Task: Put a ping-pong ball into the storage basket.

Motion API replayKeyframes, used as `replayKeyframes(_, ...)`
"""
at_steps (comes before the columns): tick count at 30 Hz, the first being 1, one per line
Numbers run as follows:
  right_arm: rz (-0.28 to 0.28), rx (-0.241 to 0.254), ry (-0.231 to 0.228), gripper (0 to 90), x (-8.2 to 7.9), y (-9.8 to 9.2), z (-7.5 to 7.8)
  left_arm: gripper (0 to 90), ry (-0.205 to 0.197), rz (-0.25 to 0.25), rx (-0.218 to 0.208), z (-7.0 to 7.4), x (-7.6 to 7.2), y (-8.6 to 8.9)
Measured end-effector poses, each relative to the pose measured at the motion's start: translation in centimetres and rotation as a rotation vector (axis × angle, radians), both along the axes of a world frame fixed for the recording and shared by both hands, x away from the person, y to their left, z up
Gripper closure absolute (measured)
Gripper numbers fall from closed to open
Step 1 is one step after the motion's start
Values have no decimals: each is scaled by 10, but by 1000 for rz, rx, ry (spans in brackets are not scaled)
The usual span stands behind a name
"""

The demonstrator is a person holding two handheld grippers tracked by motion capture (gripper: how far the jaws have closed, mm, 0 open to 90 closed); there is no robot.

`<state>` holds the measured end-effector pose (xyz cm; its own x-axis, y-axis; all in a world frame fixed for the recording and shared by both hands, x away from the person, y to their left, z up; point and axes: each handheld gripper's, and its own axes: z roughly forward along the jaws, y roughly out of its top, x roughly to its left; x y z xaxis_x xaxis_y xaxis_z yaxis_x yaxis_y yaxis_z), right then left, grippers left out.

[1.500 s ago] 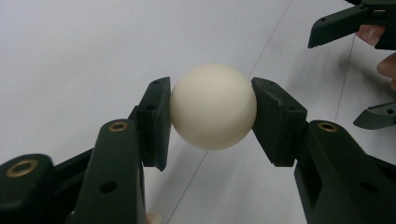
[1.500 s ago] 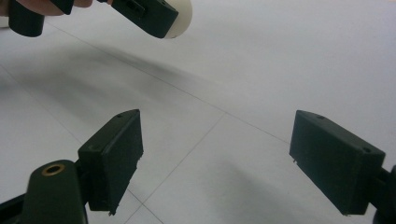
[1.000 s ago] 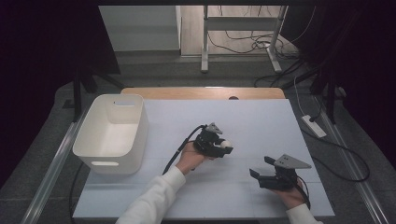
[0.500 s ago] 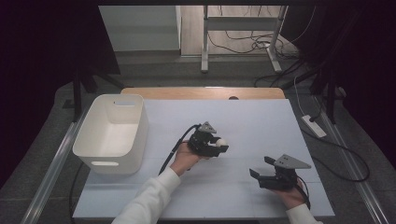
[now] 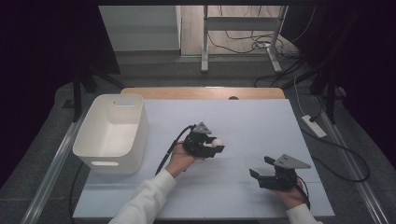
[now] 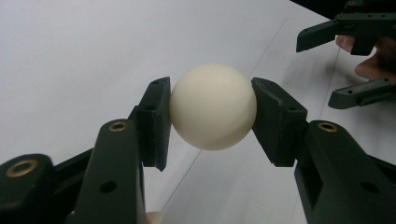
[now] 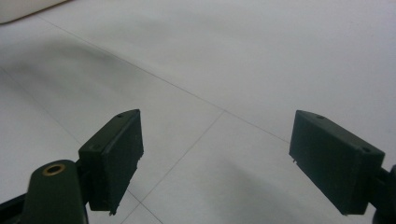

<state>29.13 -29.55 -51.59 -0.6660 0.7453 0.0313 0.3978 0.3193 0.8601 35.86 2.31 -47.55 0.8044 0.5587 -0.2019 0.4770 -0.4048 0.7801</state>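
A cream ball point(image 6: 213, 106) sits squeezed between the two black pads of my left gripper point(image 6: 211, 112), held just above the white table. From above, the left gripper point(image 5: 214, 144) is near the table's middle with the ball point(image 5: 217, 142) at its tip, pointing right. My right gripper point(image 5: 259, 166) rests near the front right, jaws open and nothing between them. Its own view shows the right gripper point(image 7: 215, 158) spread wide over bare table. The left gripper view also catches the right gripper point(image 6: 317, 70) at the upper right, held by a hand.
A white plastic bin point(image 5: 109, 161) stands at the table's left side, nothing visible inside. The white table sheet point(image 5: 252, 116) lies between and beyond the grippers. A power strip point(image 5: 314, 126) and cables lie on the floor to the right.
The left hand has drifted slightly to the left with the ball still in its jaws. The right gripper has stayed where it was.
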Motion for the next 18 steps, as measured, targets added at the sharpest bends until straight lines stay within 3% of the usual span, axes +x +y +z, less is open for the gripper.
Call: replayKeyframes(18, -3, -4, 2, 173, 0, 0, 0, 504, -26, 29, -23, 6, -7, 19)
